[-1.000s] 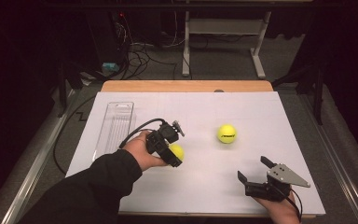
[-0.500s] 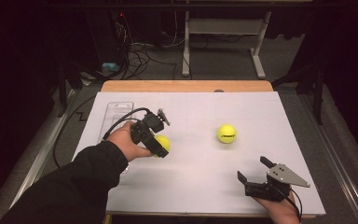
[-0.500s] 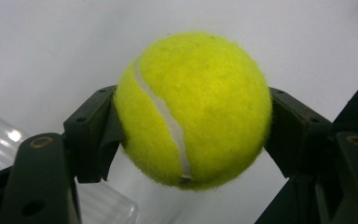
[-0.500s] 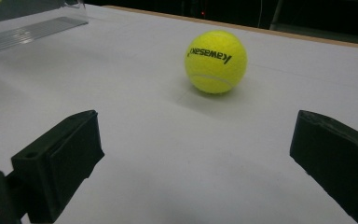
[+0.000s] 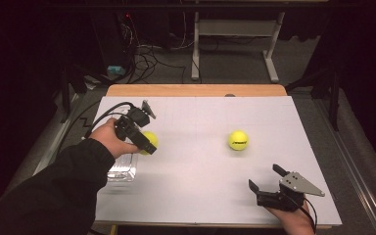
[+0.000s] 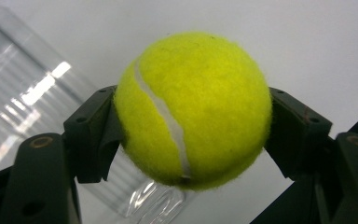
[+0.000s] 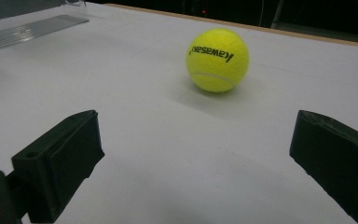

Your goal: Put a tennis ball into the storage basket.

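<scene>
A yellow tennis ball (image 6: 193, 109) sits clamped between the black jaws of my left gripper (image 5: 147, 142), which is shut on it and held above the white table at the left. That held ball (image 5: 151, 140) hangs beside a clear plastic tube (image 5: 123, 170) lying on the table; the tube (image 6: 23, 98) shows just behind it. A second tennis ball (image 5: 238, 140) rests on the table at centre right. My right gripper (image 5: 267, 178) stands open near the front right edge, with that loose ball (image 7: 217, 59) lying well beyond its jaws.
The white sheet (image 5: 200, 196) covers the table, with a wooden strip (image 5: 196, 90) at its far edge. Beyond the table are a metal stand (image 5: 235, 44) and cables (image 5: 147, 54) on the floor.
My left gripper has carried its ball leftward and upward, away from the table's middle to the clear tube. The right gripper and the loose ball have stayed put.
</scene>
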Demonstrator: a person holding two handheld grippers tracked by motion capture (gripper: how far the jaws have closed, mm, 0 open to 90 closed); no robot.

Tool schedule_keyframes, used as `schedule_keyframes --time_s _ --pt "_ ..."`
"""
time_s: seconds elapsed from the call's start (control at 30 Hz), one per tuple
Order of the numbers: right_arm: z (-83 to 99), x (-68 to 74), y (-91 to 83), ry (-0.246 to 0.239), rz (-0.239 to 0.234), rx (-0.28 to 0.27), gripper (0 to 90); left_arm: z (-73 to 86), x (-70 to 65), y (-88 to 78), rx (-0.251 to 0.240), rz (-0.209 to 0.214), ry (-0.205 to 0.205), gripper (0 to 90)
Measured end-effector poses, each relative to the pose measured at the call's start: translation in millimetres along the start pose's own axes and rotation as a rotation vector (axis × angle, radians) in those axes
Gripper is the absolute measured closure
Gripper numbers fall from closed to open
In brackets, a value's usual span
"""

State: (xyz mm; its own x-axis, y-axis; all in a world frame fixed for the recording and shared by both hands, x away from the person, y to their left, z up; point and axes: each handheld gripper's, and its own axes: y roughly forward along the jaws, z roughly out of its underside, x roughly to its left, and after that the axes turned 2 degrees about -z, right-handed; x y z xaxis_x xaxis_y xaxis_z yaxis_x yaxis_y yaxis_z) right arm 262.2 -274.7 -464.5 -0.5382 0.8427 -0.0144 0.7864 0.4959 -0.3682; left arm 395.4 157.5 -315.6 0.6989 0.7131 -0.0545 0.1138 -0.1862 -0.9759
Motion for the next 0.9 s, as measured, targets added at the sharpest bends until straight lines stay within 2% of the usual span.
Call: schedule_keyframes --time_s 0.43,0.9 --pt "0.9 0.4 1.4 0.000 -0.004 0.005 2.3 24.7 41.8 -14.8 0.015 -0.039 -0.113 26.9" --pt "1.3 0.5 1.7 0.003 -0.003 0.010 2.4 37.0 77.3 -19.3 0.029 -0.063 -0.223 26.8"
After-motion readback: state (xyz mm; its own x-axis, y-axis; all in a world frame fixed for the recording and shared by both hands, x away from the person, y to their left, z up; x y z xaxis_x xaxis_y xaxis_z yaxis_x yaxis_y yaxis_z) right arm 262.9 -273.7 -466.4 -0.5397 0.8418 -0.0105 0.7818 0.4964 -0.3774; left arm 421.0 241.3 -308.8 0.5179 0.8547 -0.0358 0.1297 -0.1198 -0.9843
